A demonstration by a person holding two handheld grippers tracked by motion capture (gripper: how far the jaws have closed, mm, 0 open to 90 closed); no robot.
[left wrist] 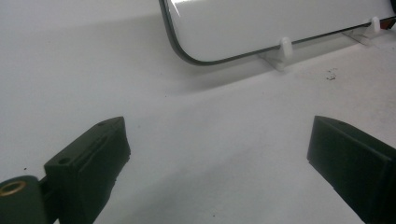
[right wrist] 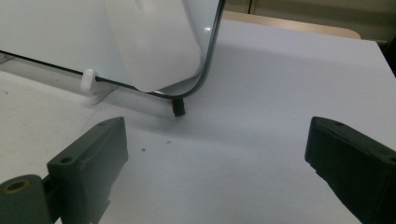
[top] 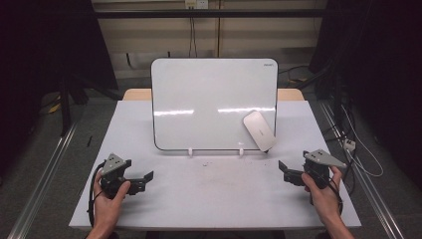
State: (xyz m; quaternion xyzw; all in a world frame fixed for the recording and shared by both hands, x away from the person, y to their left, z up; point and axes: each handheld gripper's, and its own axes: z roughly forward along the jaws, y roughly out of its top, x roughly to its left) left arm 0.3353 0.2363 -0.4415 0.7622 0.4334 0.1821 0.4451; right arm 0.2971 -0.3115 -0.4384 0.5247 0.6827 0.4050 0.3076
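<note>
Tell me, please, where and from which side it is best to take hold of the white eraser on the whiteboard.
Probably grip the eraser across its two long edges with the right tool, coming from the front. It lies flat against the upright whiteboard, tilted, at the lower right corner nearest that tool.

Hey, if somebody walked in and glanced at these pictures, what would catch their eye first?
The big whiteboard propped upright at the middle of the white table, its surface blank and glossy. Next, the white eraser clinging to the board's lower right corner. Then the left gripper and right gripper near the table's front edge, jaws open and holding nothing.
</note>
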